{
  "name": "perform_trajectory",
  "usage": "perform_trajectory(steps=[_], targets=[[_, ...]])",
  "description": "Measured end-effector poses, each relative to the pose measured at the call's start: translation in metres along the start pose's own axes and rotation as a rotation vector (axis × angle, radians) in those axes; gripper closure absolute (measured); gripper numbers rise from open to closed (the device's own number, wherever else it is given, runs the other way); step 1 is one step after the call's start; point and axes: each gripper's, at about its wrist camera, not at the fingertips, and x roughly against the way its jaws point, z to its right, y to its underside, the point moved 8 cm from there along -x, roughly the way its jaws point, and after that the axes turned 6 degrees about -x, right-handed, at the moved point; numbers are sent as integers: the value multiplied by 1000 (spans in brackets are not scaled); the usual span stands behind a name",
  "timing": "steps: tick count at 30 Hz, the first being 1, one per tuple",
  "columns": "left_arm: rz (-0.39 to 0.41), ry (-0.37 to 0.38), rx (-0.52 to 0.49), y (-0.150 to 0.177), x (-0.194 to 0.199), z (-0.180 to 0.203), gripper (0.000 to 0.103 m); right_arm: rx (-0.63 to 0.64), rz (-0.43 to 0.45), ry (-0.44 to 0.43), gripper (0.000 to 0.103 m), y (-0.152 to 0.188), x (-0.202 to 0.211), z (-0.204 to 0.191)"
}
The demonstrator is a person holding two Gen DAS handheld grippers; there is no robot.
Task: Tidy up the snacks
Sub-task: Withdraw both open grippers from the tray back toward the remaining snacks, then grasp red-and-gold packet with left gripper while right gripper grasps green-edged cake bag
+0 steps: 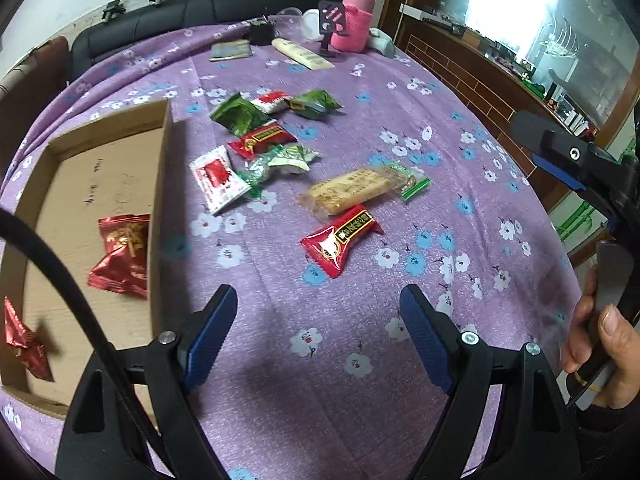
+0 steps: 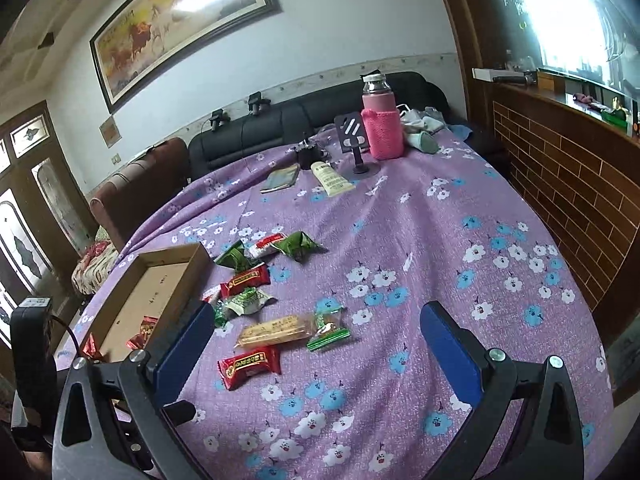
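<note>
A shallow cardboard box (image 1: 164, 168) (image 2: 184, 280) lies at the left on the purple floral cloth, with red foil snack packets (image 1: 120, 256) inside. Loose snacks lie to its right: a red packet (image 1: 340, 240) (image 2: 250, 365) nearest, a tan biscuit bar (image 1: 348, 190) (image 2: 276, 332), a green-trimmed clear packet (image 1: 408, 180) (image 2: 328, 330), a white-and-red sachet (image 1: 218, 178), and green and red packets (image 1: 264, 116) (image 2: 272, 248) farther back. My left gripper (image 1: 318, 336) is open over bare cloth, just short of the red packet. My right gripper (image 2: 316, 352) is open and empty, above the nearest snacks.
At the far edge stand a pink-sleeved bottle (image 2: 380, 120) (image 1: 356, 20), a phone stand (image 2: 354, 140), a cream tube (image 2: 332, 178), a small booklet (image 2: 280, 178) and a black object (image 2: 308, 154). A dark sofa (image 2: 280, 120) lies behind; a brick-faced cabinet (image 2: 560, 184) stands at right.
</note>
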Motion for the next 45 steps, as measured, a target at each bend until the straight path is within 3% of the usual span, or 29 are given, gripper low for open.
perform_trajectory(steps=[10, 15, 18, 25, 33, 45], targets=[[-29, 41, 5, -4, -14, -4, 19, 58, -37, 7, 10, 8, -18, 0], [-49, 56, -10, -9, -24, -3, 19, 78, -77, 14, 32, 13, -28, 1], [-62, 72, -18, -10, -30, 0, 19, 83, -109, 16, 37, 18, -35, 2], [-83, 86, -30, -15, -42, 1, 19, 114, -152, 5, 38, 24, -45, -2], [-104, 125, -4, -20, -54, -1, 19, 153, -234, -5, 47, 36, -63, -4], [-93, 133, -45, -27, -61, 9, 20, 152, -258, -8, 54, 41, -71, -1]])
